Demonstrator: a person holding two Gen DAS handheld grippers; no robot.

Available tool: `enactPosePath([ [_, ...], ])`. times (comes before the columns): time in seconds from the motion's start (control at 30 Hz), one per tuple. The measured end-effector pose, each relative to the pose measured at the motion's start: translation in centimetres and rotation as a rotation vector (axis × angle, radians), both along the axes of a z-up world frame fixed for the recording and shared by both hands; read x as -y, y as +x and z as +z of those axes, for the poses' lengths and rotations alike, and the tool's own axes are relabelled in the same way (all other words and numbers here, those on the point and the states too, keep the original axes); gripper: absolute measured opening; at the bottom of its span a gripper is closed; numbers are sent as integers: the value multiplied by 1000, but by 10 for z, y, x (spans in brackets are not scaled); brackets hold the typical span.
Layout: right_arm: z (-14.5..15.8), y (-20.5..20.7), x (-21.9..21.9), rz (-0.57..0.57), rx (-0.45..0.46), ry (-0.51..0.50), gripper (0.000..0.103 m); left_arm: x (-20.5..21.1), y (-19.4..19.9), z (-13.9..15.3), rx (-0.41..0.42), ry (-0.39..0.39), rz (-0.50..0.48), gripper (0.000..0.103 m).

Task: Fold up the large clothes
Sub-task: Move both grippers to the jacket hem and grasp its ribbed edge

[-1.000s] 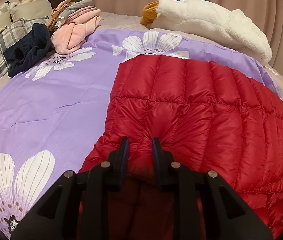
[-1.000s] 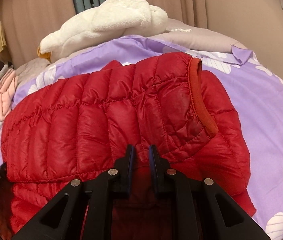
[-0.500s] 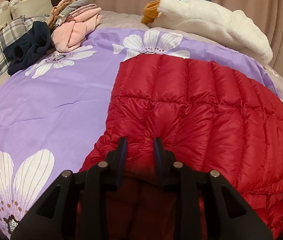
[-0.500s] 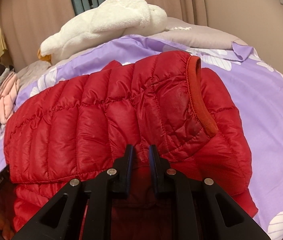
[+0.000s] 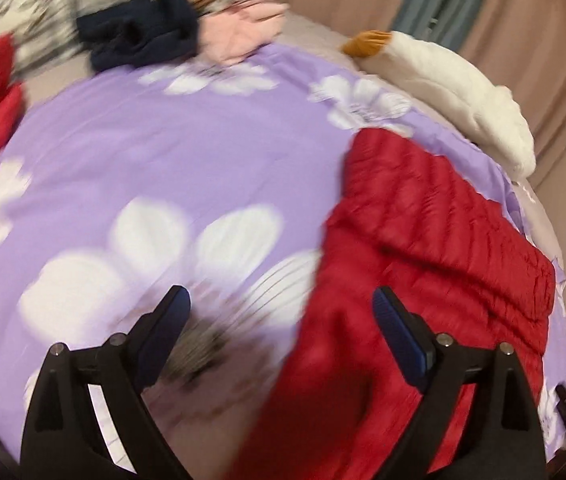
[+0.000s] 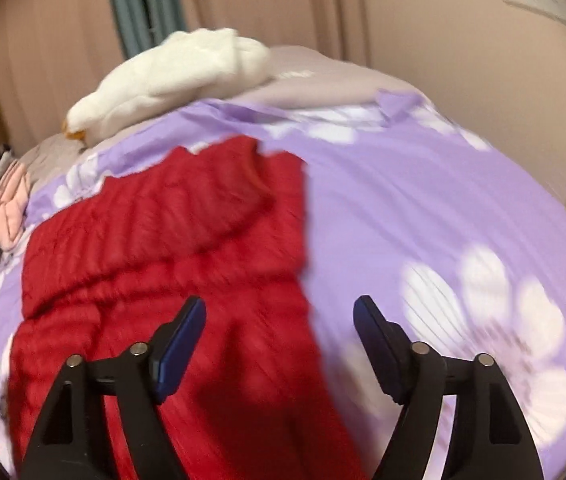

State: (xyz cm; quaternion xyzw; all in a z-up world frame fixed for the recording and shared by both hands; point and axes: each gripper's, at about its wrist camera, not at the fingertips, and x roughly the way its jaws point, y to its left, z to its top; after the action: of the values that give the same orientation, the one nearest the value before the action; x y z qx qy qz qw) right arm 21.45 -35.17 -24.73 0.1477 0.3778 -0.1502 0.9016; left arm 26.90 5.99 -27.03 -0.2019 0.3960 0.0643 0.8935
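Both grippers' fingers opening, nothing gripped | red jacket (image 6: 171, 248) flat on bedsheet (image 6: 423, 200) – collar away

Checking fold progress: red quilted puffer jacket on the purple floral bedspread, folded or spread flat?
Folded. The red quilted puffer jacket lies doubled on the purple floral bedspread, an upper layer ending in a ridge across the lower; blur hides how neatly.
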Motion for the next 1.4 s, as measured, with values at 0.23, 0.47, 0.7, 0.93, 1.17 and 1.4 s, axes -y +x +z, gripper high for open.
enactPosePath([
  [0.23, -42, -80, 29, -127, -77, 151, 76, -21, -78, -33, -47, -171, -12, 93],
  [0.47, -49, -111, -2, -93, -4, 329, 76, 13, -128, -39, -7, -306, -135, 93],
  [0.7, -56, -118, -45, -16, 8, 487, 79, 37, -149, -43, -25, -554, -218, 93],
  [0.93, -72, -104, -54, 65, 14, 839, 79, 50, -152, -59, -107, -889, -308, 93],
  [1.17, -70, -102, -59, 55, 42, 861, 79, 65, -154, -44, -53, -763, -279, 93],
  [1.4, -61, -100, -56, 29, 103, 869, 79, 62, -124, -39, -19, -713, -228, 88],
])
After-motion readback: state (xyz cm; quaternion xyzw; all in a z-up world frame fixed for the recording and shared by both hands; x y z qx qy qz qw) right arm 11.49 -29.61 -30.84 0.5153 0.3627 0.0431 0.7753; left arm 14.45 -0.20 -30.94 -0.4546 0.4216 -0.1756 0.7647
